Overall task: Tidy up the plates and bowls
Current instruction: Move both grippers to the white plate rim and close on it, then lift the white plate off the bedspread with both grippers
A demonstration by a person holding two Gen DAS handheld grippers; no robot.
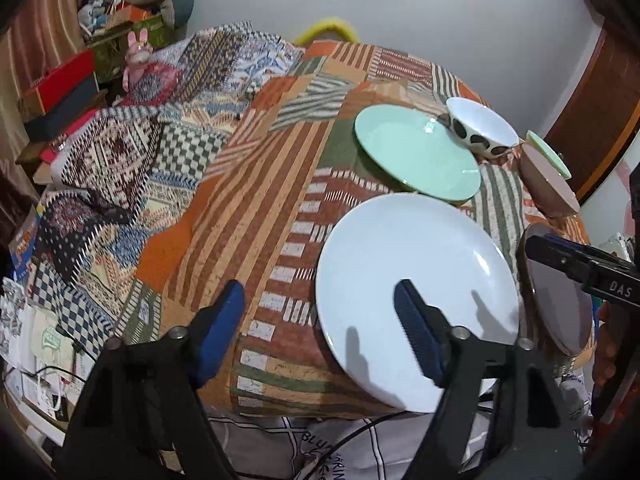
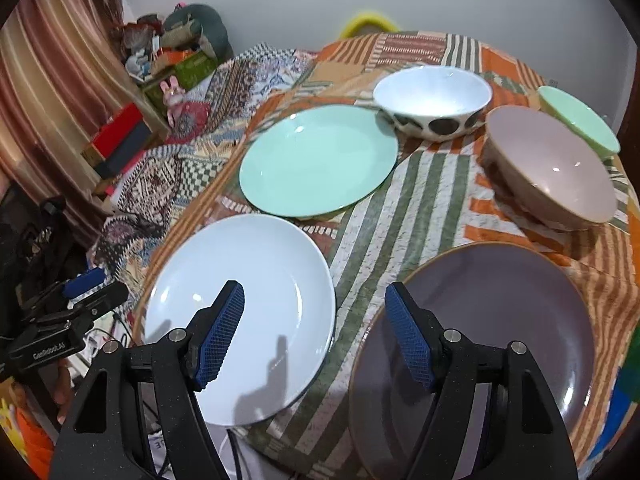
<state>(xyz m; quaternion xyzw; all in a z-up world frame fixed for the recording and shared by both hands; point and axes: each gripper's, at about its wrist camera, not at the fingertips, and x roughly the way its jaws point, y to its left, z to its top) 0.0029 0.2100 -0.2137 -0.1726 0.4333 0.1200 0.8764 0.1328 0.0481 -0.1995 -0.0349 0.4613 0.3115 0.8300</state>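
- Patchwork cloth [image 2: 432,200]: striped orange, green and white, covers the surface under all the crockery.
- Purple plate [image 2: 500,320]: lower right of the right wrist view, flat on the cloth.
- White plate [image 2: 248,288]: lower left of that view, near the cloth's front edge (its near rim overhangs slightly).
- Mint plate [image 2: 316,160]: centre, just beyond the white plate.
- Pink bowl [image 2: 552,168]: right side, upright.
- Spotted bowl [image 2: 432,100]: upper centre, white with dark spots, rim just beside the mint plate.
- Mint bowl [image 2: 580,120]: upper right, behind the pink bowl.
- Right gripper [image 2: 314,332]: fingers apart, empty, above the gap between white and purple plates.
- Left gripper [image 1: 320,332]: fingers apart, nothing between them, straddling the white plate's left rim.
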